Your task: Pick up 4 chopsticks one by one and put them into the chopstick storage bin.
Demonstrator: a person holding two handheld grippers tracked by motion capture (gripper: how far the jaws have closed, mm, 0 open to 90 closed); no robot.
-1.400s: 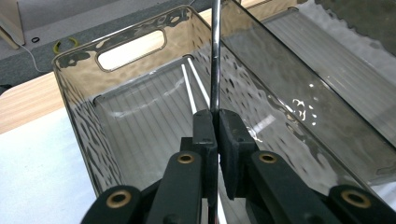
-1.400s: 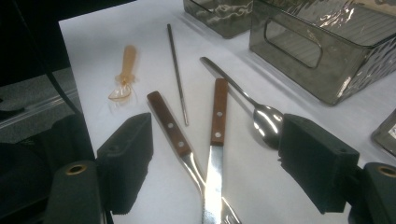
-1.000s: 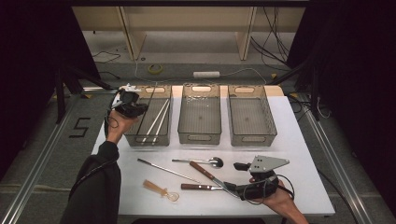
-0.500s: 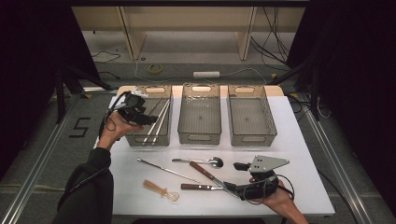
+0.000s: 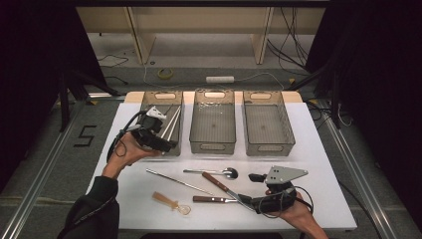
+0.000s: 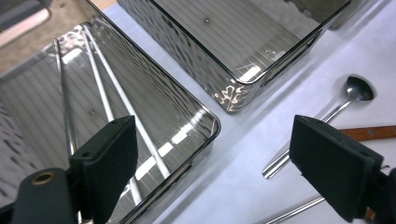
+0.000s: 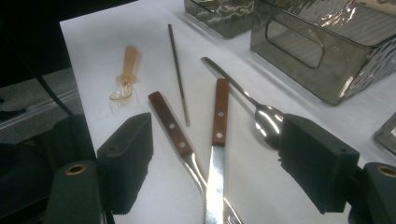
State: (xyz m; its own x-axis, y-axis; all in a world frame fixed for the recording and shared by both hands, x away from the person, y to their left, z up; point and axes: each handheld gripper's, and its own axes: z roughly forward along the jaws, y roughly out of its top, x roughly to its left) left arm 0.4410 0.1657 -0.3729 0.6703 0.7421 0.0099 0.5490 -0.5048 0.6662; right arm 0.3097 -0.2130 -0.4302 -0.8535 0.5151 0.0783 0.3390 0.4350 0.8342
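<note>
Left gripper view: fingers [image 6: 345,172] just opened wide, empty.

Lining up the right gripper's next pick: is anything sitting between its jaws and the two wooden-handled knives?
Nothing visible does. The right gripper hangs open, the two wooden-handled knives lying bare on the white table between its jaws. The spoon lies just beside them.

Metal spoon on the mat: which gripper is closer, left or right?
Right. The right gripper rests on the mat just below and right of the metal spoon, jaws open beside its bowl. The left gripper hovers open over the left bin's near corner, farther up-left.
</note>
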